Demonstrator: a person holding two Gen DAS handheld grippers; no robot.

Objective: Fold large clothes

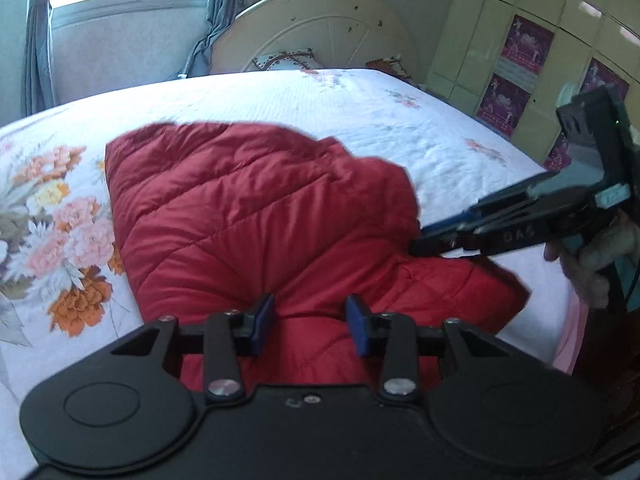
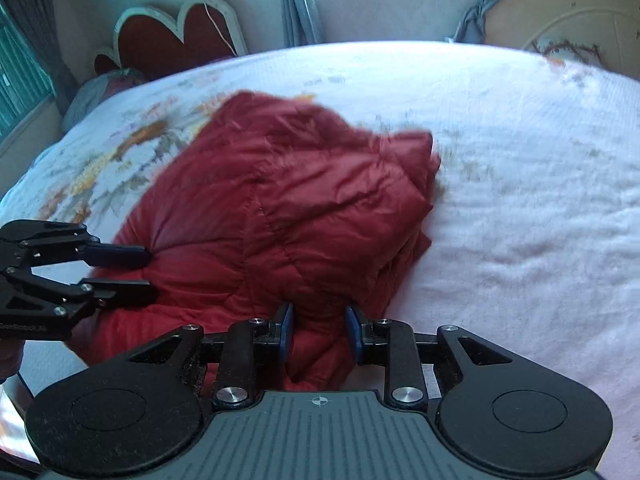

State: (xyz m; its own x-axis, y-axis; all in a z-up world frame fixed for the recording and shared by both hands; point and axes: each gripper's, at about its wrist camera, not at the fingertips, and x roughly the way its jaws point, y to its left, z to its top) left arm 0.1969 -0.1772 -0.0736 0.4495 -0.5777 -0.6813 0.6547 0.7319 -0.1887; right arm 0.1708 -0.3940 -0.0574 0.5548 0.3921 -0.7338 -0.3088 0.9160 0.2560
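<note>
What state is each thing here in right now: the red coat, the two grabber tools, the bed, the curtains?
Red quilted jacket: bunched and partly folded on the bed, near edge gathered.
Left gripper: fingers partly apart, jacket fabric between them.
Right gripper: fingers partly apart, jacket fabric between them.
Bed cover: spread flat, floral print.
Curtains: drawn aside and tied.

Red jacket quilted, slight sheen; bedspread matt textured cloth w/ floral print
</note>
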